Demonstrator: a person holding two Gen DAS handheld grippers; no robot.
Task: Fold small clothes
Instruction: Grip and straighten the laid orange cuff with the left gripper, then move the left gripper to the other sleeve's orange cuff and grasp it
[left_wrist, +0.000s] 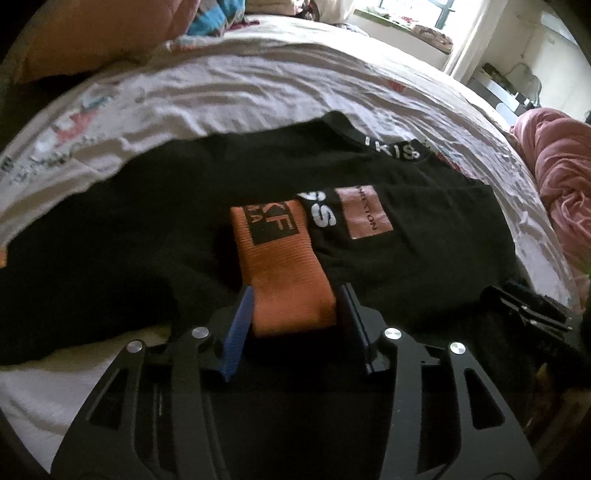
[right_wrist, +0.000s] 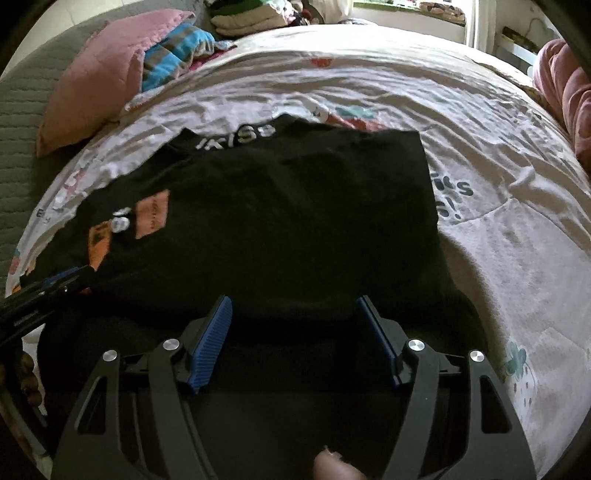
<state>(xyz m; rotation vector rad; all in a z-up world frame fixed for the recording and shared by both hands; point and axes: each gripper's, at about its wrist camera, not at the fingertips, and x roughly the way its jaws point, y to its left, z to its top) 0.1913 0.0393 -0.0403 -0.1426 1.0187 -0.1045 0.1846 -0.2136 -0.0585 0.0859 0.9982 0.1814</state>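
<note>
A black T-shirt (left_wrist: 155, 221) with orange patches and white lettering lies partly folded on the bed; it also shows in the right wrist view (right_wrist: 295, 221). My left gripper (left_wrist: 295, 295) is open, its jaws astride an orange patch (left_wrist: 284, 273) at the shirt's near edge. My right gripper (right_wrist: 295, 306) is open, its jaws astride the black cloth at the near hem. The left gripper's fingers (right_wrist: 59, 280) show at the left of the right wrist view, and the right gripper (left_wrist: 524, 306) shows at the right of the left wrist view.
The bed has a white printed sheet (right_wrist: 498, 221). A pink pillow (right_wrist: 99, 74) and piled clothes (right_wrist: 177, 55) lie at the far left. A pink blanket (left_wrist: 565, 177) lies on the right. A window (left_wrist: 413, 14) is behind the bed.
</note>
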